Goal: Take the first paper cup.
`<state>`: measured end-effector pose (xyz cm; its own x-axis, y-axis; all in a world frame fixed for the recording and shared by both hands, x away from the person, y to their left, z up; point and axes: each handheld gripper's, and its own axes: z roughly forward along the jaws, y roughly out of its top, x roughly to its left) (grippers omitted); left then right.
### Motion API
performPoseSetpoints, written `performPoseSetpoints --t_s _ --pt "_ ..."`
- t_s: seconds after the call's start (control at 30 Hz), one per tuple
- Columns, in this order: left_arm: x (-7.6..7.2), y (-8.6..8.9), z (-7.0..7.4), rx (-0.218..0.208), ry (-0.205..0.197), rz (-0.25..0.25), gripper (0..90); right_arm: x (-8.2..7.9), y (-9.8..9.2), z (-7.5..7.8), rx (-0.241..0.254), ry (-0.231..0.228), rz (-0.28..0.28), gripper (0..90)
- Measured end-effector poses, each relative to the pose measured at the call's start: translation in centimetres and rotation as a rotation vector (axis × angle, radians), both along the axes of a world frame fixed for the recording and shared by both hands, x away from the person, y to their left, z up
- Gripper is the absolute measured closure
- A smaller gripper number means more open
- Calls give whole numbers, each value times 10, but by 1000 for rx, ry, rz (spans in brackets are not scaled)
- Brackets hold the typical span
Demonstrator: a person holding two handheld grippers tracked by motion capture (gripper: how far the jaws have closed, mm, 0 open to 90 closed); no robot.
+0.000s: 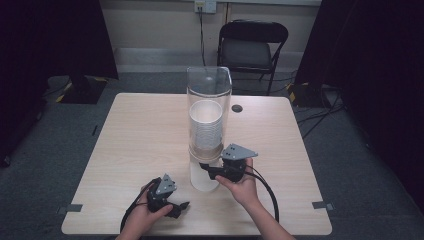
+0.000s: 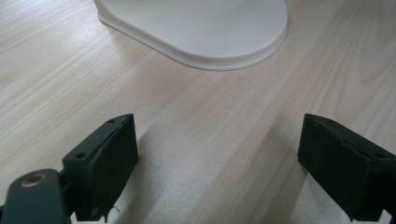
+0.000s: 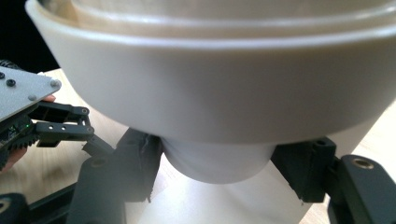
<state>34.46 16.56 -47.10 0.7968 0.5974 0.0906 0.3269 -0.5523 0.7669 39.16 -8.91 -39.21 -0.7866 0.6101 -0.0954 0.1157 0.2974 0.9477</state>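
Cup point(image 3: 217, 163), lowest of the stack point(image 1: 205, 125) in the dispenser point(image 1: 209, 90) mid-table, sits between the right gripper's point(image 1: 206, 167) jaws, gripped at its bottom. Pulling it free is probably left. Left gripper point(image 1: 181, 206) rests near, jaws wide and empty.

No writing, label, brand, number or sign can be read anywhere in these views.
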Motion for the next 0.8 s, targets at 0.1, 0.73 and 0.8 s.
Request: performPoseSetpoints --t_s 0.1,0.73,0.8 --pt "0 0 0 -5 3 4 116 1 0 0 -1 4 2 368" --pt "-1 -1 0 -9 8 7 115 2 3 3 40 18 -4 240" --pt "-1 0 0 -9 8 7 115 2 3 4 48 19 -9 228"
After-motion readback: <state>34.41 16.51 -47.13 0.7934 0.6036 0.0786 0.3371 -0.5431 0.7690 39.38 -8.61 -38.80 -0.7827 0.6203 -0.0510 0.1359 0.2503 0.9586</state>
